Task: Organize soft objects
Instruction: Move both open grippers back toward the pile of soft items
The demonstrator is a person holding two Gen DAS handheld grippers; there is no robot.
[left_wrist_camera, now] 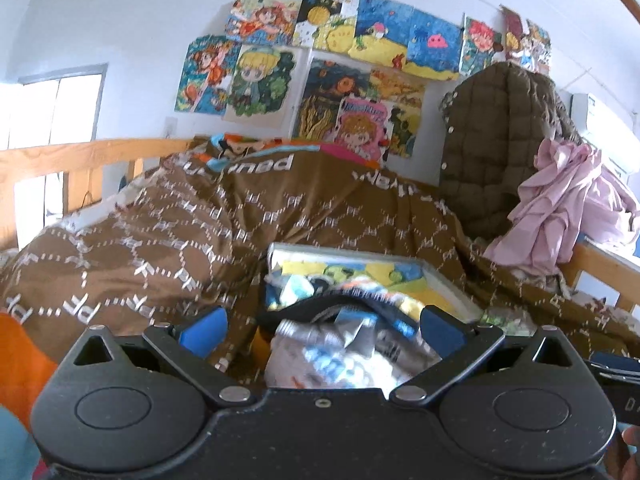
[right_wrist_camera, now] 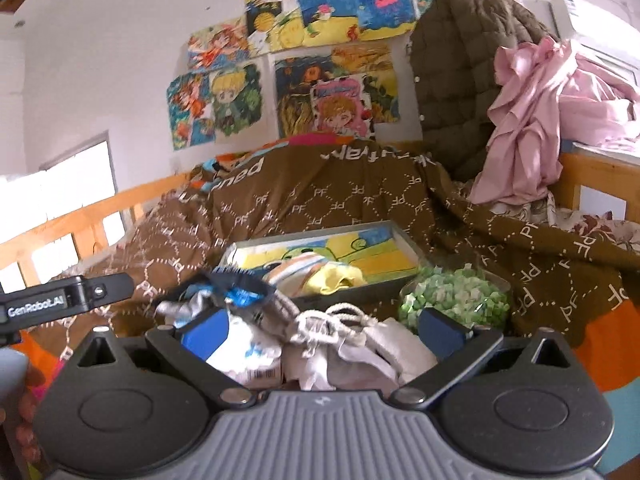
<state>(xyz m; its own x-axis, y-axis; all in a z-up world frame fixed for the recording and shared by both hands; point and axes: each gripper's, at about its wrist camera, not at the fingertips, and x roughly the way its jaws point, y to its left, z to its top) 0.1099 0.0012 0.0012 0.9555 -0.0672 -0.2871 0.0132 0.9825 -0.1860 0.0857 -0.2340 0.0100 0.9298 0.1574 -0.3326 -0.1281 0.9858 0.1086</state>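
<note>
- Left gripper [left_wrist_camera: 322,326]: jaws spread wide, blue pads [left_wrist_camera: 204,326] on either side, nothing pinched. It hangs over a crumpled white printed pouch [left_wrist_camera: 340,360] and a dark strap [left_wrist_camera: 332,306], both blurred in the left wrist view.
- Right gripper [right_wrist_camera: 322,326]: jaws likewise spread, empty. Between the pads lies a grey drawstring bag [right_wrist_camera: 360,344] with a knotted cord, beside the white printed pouch [right_wrist_camera: 244,354].
- The right wrist view alone shows the left gripper's body [right_wrist_camera: 68,298] entering from the left edge, near a dark brush-like item with blue bristles [right_wrist_camera: 240,284].
- Shallow tray [right_wrist_camera: 404,240]: rests on the brown patterned blanket [right_wrist_camera: 340,200] just behind the bags. The right view shows a yellow cloth [right_wrist_camera: 336,278] and a striped cloth [right_wrist_camera: 292,270] inside; the left view shows only the tray's rim [left_wrist_camera: 448,284] and colourful contents.
- A container of green pieces [right_wrist_camera: 456,296], touching the tray's near right corner, is clear in the right view only.
- Farther out, in both views: olive quilted jacket [left_wrist_camera: 496,140], pink garment [left_wrist_camera: 568,200], wooden rail [left_wrist_camera: 92,152], drawings on the wall [left_wrist_camera: 332,64].
</note>
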